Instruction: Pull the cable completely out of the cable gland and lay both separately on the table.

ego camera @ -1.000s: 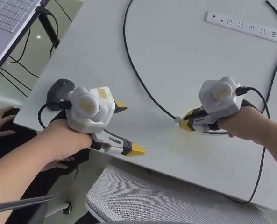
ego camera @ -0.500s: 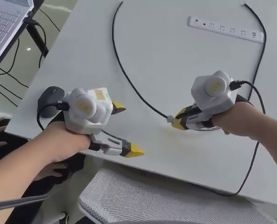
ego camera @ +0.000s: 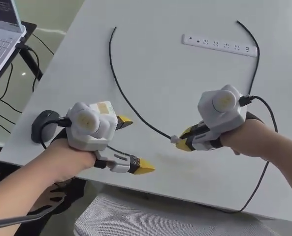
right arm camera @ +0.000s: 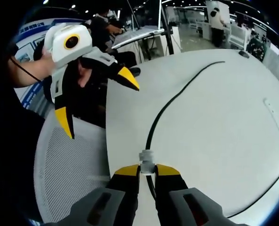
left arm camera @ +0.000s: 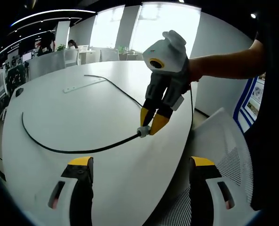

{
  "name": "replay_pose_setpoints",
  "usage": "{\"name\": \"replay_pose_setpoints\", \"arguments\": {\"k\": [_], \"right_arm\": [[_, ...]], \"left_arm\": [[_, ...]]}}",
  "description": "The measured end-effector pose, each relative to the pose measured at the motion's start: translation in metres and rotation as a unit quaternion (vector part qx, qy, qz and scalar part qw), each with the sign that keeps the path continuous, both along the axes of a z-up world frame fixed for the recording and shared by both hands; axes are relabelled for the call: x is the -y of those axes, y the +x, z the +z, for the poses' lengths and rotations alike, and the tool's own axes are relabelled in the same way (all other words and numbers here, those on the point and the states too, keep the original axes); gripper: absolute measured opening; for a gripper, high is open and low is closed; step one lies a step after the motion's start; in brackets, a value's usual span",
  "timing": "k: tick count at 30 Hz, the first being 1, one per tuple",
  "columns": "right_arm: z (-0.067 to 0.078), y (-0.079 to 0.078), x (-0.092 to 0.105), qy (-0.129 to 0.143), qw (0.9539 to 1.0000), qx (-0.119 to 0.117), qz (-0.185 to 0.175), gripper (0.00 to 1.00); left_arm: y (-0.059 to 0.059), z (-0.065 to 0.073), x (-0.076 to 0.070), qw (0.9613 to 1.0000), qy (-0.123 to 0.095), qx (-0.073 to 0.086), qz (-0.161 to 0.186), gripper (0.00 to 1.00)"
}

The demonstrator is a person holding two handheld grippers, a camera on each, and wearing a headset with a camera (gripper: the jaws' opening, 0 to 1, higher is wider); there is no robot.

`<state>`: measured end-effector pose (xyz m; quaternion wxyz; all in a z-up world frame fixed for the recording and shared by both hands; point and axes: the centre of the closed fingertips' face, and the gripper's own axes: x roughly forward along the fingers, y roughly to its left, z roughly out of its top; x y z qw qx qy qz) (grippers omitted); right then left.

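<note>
My right tongs [ego camera: 178, 143] are drawn narrow and clamp the white cable gland [ego camera: 174, 139] at their yellow tips. In the right gripper view the 2 jaws of these tongs [right arm camera: 147, 170] flank the rear of the gland [right arm camera: 147, 162], and its front end pokes out just past the tips. The black cable [right arm camera: 163, 109] enters the gland's front, and a dark strand runs on between the jaws behind it, so the cable is not yet out of the gland.

From the gland the cable [ego camera: 121, 93] lies on the white tabletop [ego camera: 185, 83] in 1 long arc that bends away to the far left, with its free end near the far edge. A white power strip [ego camera: 219, 44] lies farther back on the tabletop, well apart from that arc.

My left tongs [ego camera: 135, 145] stand wide and hold nothing. They sit at the near edge of the tabletop, left of the gland and apart from it. 1 tip is over the tabletop and the other is out past the edge, above a grey mesh chair [ego camera: 160, 221].

The left gripper view looks between those spread jaws [left arm camera: 141, 162] at the right tongs [left arm camera: 151, 128] ahead. The gland [left arm camera: 142, 131] is pinched at their tips, low over the tabletop [left arm camera: 59, 113], and I cannot tell whether it touches. The cable [left arm camera: 73, 151] sweeps off to the left from there. A laptop [ego camera: 3, 34] stands off the tabletop's left side.
</note>
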<state>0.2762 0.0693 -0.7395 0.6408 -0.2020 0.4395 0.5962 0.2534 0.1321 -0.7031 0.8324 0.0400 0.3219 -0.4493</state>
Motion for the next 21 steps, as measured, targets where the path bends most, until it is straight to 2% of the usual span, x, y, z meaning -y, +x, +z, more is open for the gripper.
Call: {"name": "replay_pose_setpoints", "arguments": {"k": [5,12,21], "right_arm": [[0.005,0.0,0.005,0.003,1.0,0.002,0.001,0.06],[0.02,-0.007,0.013,0.011,0.9999,0.005,0.012,0.06],[0.036,-0.014,0.019,0.018,0.999,0.016,0.037,0.06]], "left_arm": [[0.005,0.005,0.008,1.0,-0.001,0.005,-0.004,0.85],[0.012,0.014,0.022,0.9998,-0.009,0.012,-0.011,0.84],[0.014,0.019,0.04,0.9995,-0.022,0.014,-0.019,0.84]]}}
